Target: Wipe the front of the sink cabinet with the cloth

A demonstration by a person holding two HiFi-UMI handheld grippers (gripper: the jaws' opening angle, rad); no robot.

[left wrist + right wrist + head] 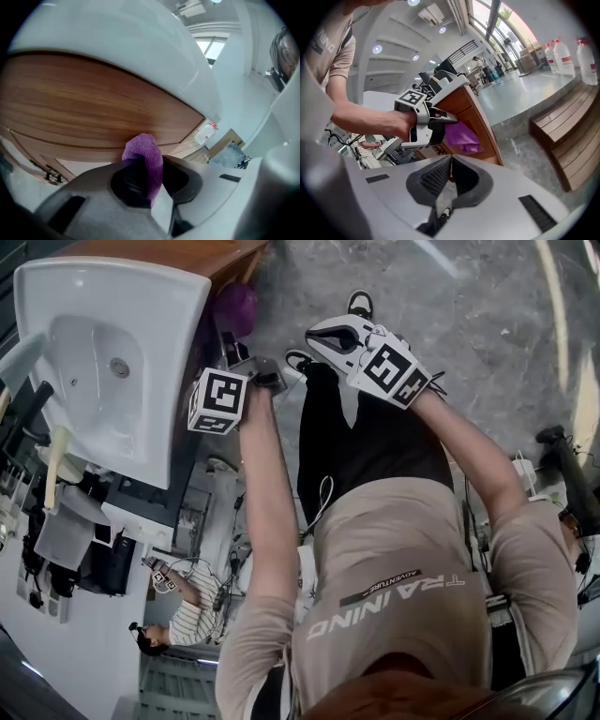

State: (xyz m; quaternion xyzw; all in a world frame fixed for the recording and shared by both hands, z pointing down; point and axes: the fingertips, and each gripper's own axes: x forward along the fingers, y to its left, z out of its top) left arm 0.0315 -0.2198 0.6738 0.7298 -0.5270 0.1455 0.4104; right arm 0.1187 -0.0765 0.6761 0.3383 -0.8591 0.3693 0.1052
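- Left gripper view: the purple cloth [145, 159] is clamped between the jaws of my left gripper [151, 185], and a folded tip stands out beyond them.
- The tip is against the wooden front of the cabinet [93, 112], just under the white sink [140, 42].
- Right gripper view: the cloth hangs in a bunch from the left gripper, on the cabinet front.
- My right gripper [449, 173] has its jaws together with nothing between them. It is apart from the cabinet and looks toward the left gripper.
- Head view: both grippers are held out in front of me, the left beside the sink, the right over the grey floor [487, 324].
- Far in the right gripper view, bottles [562, 54] stand on a ledge above wooden steps [567, 136].
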